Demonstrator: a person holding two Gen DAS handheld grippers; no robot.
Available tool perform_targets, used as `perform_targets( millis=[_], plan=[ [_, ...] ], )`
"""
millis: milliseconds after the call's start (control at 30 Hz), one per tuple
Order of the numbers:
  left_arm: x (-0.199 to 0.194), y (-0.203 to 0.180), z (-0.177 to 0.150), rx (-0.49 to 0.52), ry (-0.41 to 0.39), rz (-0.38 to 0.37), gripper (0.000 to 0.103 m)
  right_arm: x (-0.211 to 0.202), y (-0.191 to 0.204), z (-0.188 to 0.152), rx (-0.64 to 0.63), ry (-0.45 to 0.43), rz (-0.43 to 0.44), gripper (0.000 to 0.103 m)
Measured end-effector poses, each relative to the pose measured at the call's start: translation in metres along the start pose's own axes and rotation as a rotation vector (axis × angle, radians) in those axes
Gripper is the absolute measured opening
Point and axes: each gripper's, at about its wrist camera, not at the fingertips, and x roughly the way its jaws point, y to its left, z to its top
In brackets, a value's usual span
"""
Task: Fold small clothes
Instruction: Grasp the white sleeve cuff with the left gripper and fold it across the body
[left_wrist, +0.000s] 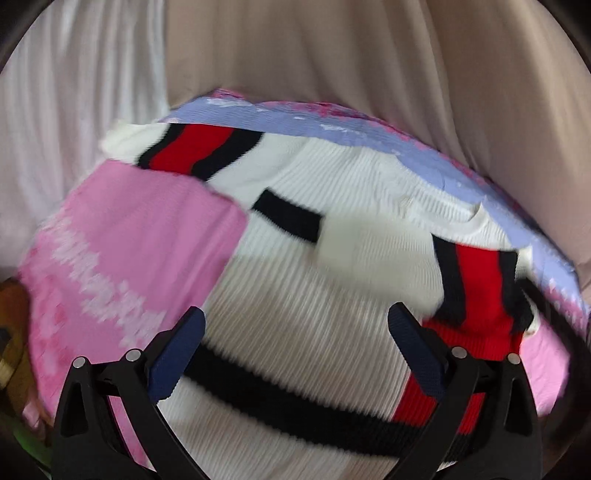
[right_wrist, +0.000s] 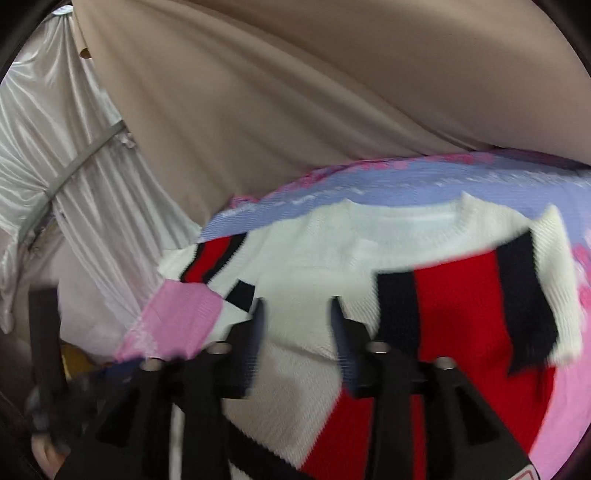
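White ribbed knit sweater (left_wrist: 295, 280) with red and black stripes on pink-lilac cloth (left_wrist: 122, 236), left claw (left_wrist: 295, 321) released above it, right claw (right_wrist: 297, 306) released, empty.

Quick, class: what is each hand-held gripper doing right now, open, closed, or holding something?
Left hand-held gripper: open, holding nothing, over the white sweater.
Right hand-held gripper: open, holding nothing.
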Motion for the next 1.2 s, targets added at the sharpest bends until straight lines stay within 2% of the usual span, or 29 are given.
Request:
perform_targets(
  millis=[67,167,300,333,367,400,433,467,533,700,767,800,867,933,967,1033,1067,1133,1200],
  plan=[
    [0.025,-0.010,0.016,0.017,0.024,-0.052,0.097,-0.017,-0.010,-0.027,0.021,0.056,-0.086,0.049],
    [0.064,-0.024,0.030,0.020,0.075,-0.077,0.097,-0.037,-0.033,-0.058,0.122,0.135,-0.177,0.049],
    [0.120,-0.023,0.033,-0.109,0.250,-0.123,0.096,-0.062,-0.050,-0.089,0.263,0.159,-0.273,0.051],
    [0.129,-0.020,0.032,-0.147,0.275,-0.134,0.087,-0.066,-0.051,-0.094,0.289,0.157,-0.294,0.051],
    [0.131,-0.019,0.033,-0.158,0.263,-0.120,0.080,-0.069,-0.053,-0.098,0.306,0.157,-0.304,0.052],
    [0.129,-0.020,0.035,-0.151,0.239,-0.114,0.069,-0.071,-0.054,-0.104,0.315,0.157,-0.318,0.052],
    [0.128,-0.023,0.038,-0.123,0.226,-0.140,0.033,-0.072,-0.052,-0.105,0.319,0.155,-0.330,0.052],
    [0.130,-0.026,0.042,-0.102,0.243,-0.186,0.011,-0.072,-0.053,-0.106,0.320,0.154,-0.336,0.052],
    [0.128,-0.027,0.055,-0.111,0.239,-0.264,0.011,-0.073,-0.050,-0.107,0.318,0.146,-0.343,0.053],
    [0.092,-0.040,0.116,-0.005,0.050,-0.341,0.010,-0.073,-0.045,-0.114,0.307,0.138,-0.356,0.053],
    [0.085,-0.043,0.140,0.046,0.001,-0.336,0.011,-0.070,-0.047,-0.118,0.307,0.147,-0.368,0.056],
    [0.089,-0.043,0.148,0.083,-0.009,-0.303,0.011,-0.066,-0.047,-0.118,0.306,0.154,-0.377,0.058],
    [0.110,-0.040,0.149,0.119,-0.005,-0.228,0.015,-0.061,-0.052,-0.126,0.306,0.183,-0.406,0.058],
    [0.146,-0.034,0.139,0.145,0.094,-0.168,0.013,-0.062,-0.054,-0.126,0.320,0.182,-0.417,0.058],
    [0.156,-0.030,0.132,0.139,0.116,-0.161,0.013,-0.063,-0.056,-0.120,0.317,0.167,-0.412,0.058],
    [0.155,-0.023,0.122,0.146,0.097,-0.163,0.015,-0.061,-0.058,-0.101,0.269,0.136,-0.431,0.057],
    [0.154,-0.024,0.120,0.147,0.090,-0.163,0.015,-0.056,-0.062,-0.087,0.251,0.126,-0.412,0.054],
    [0.155,-0.024,0.119,0.133,0.093,-0.164,0.015,-0.041,-0.072,-0.061,0.227,0.100,-0.390,0.034],
    [0.159,-0.025,0.116,0.130,0.097,-0.148,0.016,-0.021,-0.086,-0.040,0.220,0.083,-0.377,0.030]
  ],
)
